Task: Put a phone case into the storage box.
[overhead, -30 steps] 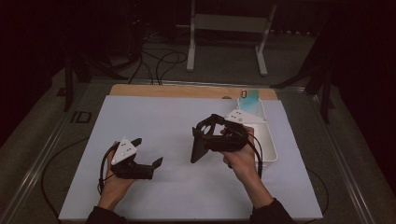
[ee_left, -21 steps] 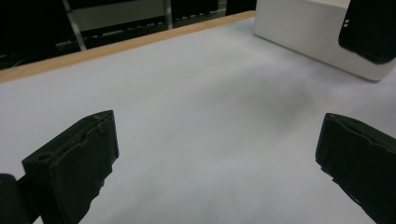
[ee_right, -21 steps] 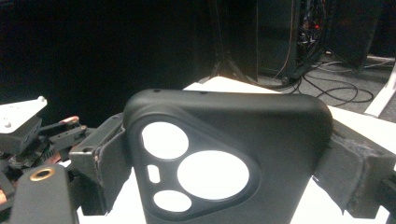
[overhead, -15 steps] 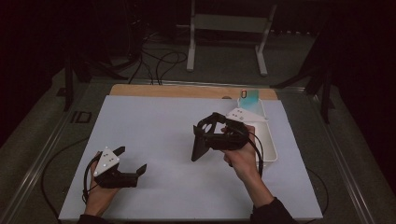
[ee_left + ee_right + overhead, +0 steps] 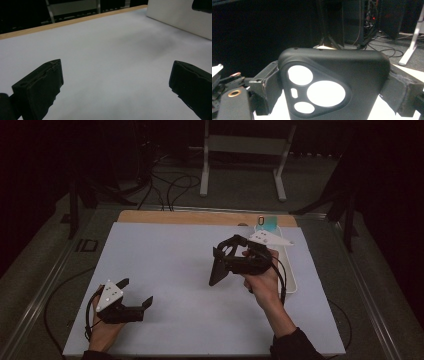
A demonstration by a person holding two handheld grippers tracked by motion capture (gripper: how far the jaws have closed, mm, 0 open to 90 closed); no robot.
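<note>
A black phone case (image 5: 332, 82) with round camera cut-outs stands between my right gripper's jaws, and the right gripper (image 5: 334, 91) is shut on its two sides. From above, the case (image 5: 217, 270) hangs tilted over the middle right of the white mat (image 5: 165, 255), with the right gripper (image 5: 226, 260) around its upper part. My left gripper (image 5: 136, 291) rests low near the mat's front left corner. It (image 5: 115, 87) is open, with only bare mat between its jaws.
A white tray (image 5: 291, 270) lies along the mat's right edge, just behind the right hand; its wall (image 5: 180, 15) appears in the left gripper view. A small teal item (image 5: 267, 223) sits on the wooden strip (image 5: 190, 217) at the back. Cables trail from both grippers.
My left gripper has slid toward the front left corner of the mat, still open. The right gripper has kept the phone case almost still.
</note>
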